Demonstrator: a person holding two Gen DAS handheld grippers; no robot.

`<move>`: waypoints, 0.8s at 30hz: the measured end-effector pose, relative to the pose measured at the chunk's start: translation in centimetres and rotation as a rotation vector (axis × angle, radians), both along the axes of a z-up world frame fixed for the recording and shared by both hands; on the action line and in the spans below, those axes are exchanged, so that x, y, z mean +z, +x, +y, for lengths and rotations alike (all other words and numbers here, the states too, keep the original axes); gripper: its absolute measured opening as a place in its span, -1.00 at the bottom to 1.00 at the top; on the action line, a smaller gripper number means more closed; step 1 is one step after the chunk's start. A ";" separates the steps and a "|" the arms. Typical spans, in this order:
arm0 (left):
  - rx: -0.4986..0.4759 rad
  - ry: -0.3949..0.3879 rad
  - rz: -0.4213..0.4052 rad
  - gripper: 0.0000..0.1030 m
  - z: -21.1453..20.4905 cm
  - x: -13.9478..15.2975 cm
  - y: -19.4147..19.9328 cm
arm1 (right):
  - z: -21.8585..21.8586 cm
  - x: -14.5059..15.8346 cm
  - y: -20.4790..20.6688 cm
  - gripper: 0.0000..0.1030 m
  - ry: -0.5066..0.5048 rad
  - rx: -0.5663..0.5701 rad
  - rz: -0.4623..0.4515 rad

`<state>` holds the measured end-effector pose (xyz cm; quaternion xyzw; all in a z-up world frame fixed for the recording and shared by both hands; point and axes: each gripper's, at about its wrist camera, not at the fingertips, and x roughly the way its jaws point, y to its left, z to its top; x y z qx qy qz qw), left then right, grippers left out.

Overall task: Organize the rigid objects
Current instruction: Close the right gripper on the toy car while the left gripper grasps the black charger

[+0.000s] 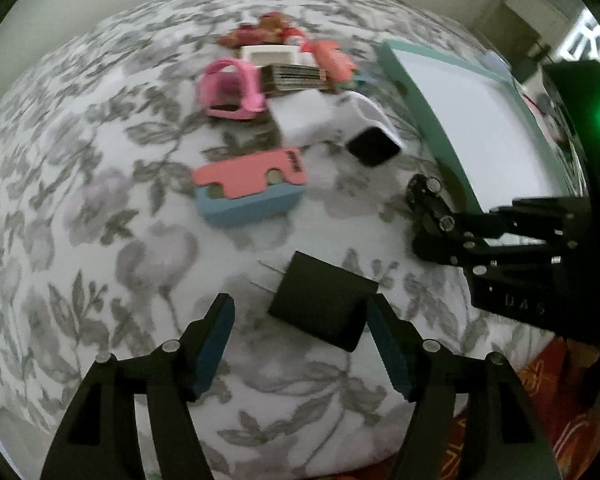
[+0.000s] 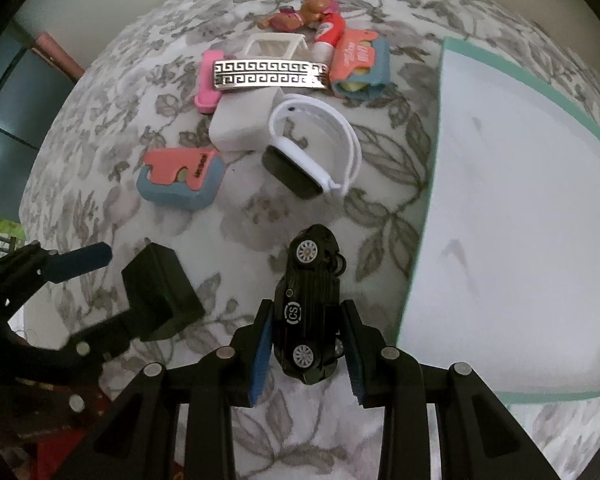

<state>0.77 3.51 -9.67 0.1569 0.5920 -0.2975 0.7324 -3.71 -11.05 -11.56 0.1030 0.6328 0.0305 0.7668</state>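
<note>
Black plug adapter (image 1: 323, 305), at left, lies on the flowered cloth (image 1: 100, 200) between the parted jaws of the left gripper (image 1: 300, 332); one pad looks to touch its edge, but nothing is clamped, so it reads as released. Centre: black toy car (image 2: 310, 306), on its side, is pinched narrowly in the right gripper (image 2: 307, 344) just above the cloth. Right: the white tray with green rim (image 2: 520, 240) is empty. Step in hand, as judged: carrying the car to the tray. Next move calls for a rightward carry clearing the rim, then opening.
</note>
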 end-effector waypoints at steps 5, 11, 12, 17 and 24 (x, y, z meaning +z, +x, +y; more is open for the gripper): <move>-0.102 0.056 -0.019 0.37 -1.9 -1.4 -1.5 | -0.5 0.3 -0.8 -0.33 0.013 -0.009 0.003; -0.119 0.153 -0.059 0.38 -3.3 -3.6 -2.5 | -0.5 0.4 -1.4 -0.33 0.010 -0.004 0.012; -0.121 0.144 -0.061 0.38 -3.6 -3.8 -2.3 | -0.6 0.4 -1.5 -0.33 0.011 -0.004 0.013; -0.134 0.132 -0.097 0.43 -4.7 -3.7 -1.9 | -0.6 0.1 -1.3 -0.33 0.020 -0.004 0.019; -0.084 0.086 -0.098 0.39 -4.6 -4.0 -1.2 | -0.7 0.2 -1.1 -0.33 0.024 -0.008 0.027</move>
